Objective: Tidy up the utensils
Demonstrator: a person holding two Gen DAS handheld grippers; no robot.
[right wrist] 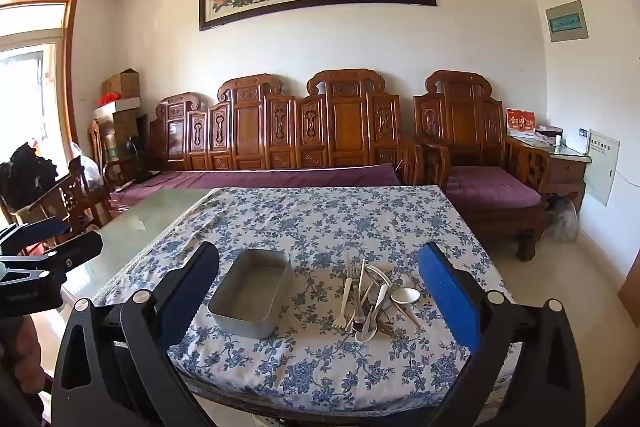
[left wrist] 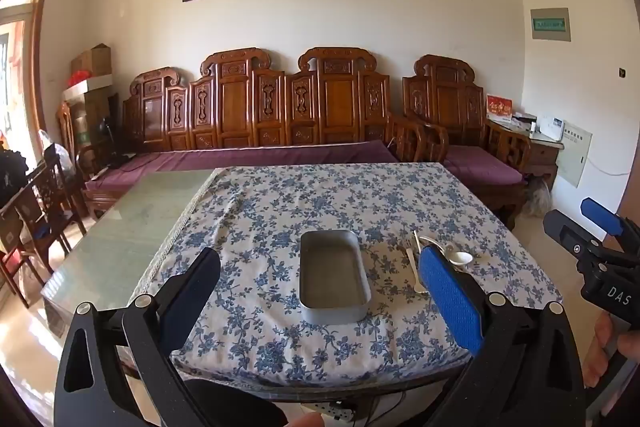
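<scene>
Holding both claws spread and empty above the desk's near edge, left claw (left wrist: 316,303) and right claw (right wrist: 320,295), you frame the heaped utensils (right wrist: 370,301) at lower centre-right beside the empty metal tin (right wrist: 252,293), ready for sorting.

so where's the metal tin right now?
In the right wrist view the metal tin sits empty on the floral tablecloth, left of centre, just left of the utensil pile and apart from it.

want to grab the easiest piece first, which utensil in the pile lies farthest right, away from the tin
The white ceramic spoon. Its round bowl sits open at the right edge of the utensil pile, while the forks and other spoons cross one another closer to the metal tin.
</scene>
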